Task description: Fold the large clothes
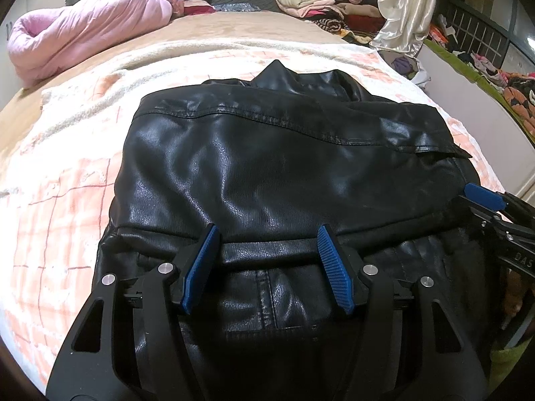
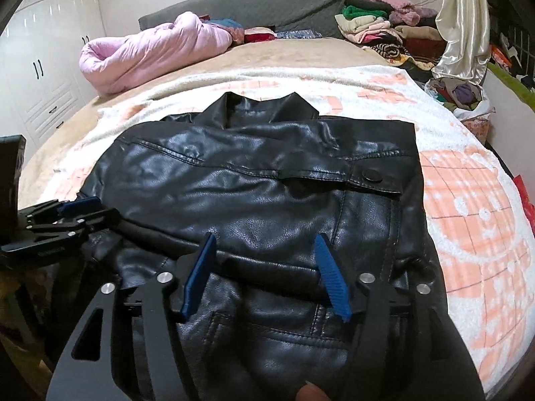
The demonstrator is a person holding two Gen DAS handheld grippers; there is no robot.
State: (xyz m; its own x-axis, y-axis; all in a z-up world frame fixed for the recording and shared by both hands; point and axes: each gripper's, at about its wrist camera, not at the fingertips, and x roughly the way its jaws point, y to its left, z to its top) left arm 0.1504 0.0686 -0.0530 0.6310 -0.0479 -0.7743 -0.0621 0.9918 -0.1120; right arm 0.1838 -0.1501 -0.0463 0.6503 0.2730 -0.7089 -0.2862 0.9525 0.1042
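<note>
Left wrist view is showing a black jacket lying partly folded on a checked blanket across the bed, collar pointing toward the far pillows. The left gripper is hovering low over the near hem with its blue pads spread wide, gripping nothing. The right gripper is reaching in from the right edge of that view, its one visible pad sitting by the jacket's side; in its own view it is likewise standing spread and empty above the lower front panel, near a pocket flap with a snap button.

Both tools are pointing forward and slightly downward along the garment, side by side, the left one appearing at the left edge of the right wrist view.

By the look of it, the step in hand is taking the near hem for the next fold. Doing it well likely means pinching both corners at matching points, catching all the stiff, slippery layers together, and lifting evenly so the fold is landing square below the collar. A pink quilt and stacked clothes are lying well beyond.
</note>
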